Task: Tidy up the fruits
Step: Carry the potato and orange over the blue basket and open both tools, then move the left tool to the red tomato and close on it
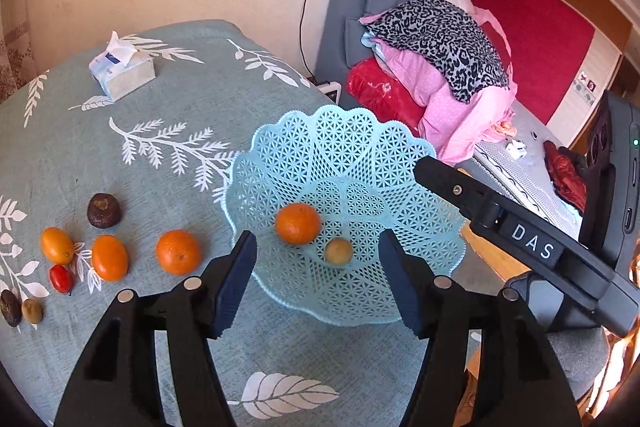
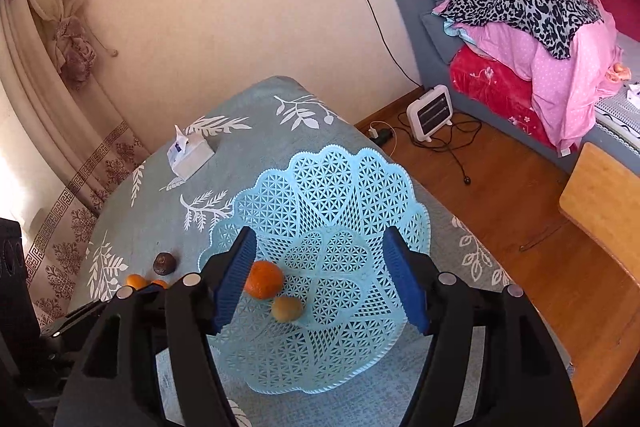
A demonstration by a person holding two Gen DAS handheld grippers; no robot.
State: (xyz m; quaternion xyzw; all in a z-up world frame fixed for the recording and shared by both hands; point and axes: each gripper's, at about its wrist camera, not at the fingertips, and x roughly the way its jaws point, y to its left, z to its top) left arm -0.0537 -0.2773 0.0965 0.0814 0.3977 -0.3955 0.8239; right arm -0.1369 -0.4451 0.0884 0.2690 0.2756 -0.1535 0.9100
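A light blue lattice basket (image 1: 360, 155) (image 2: 340, 187) stands on the table and holds an orange (image 1: 298, 223) (image 2: 264, 279) and a small yellow-green fruit (image 1: 338, 251) (image 2: 287, 308). My left gripper (image 1: 320, 283) is open and empty above the basket's near rim. My right gripper (image 2: 324, 279) is open and empty over the basket; its body (image 1: 532, 247) shows at the right of the left wrist view. Left of the basket on the cloth lie an orange (image 1: 178, 251), an oval orange (image 1: 109, 257), a yellow-orange fruit (image 1: 57, 245), a brown fruit (image 1: 103, 211), a red tomato (image 1: 61, 278) and two small fruits (image 1: 20, 309).
A tissue box (image 1: 122, 71) (image 2: 188, 151) sits at the far side of the table. The table edge drops right of the basket to a wooden floor with a heater (image 2: 430, 111) and cables. A wooden stool (image 2: 604, 203) and a bed with piled bedding (image 2: 532, 27) stand at right.
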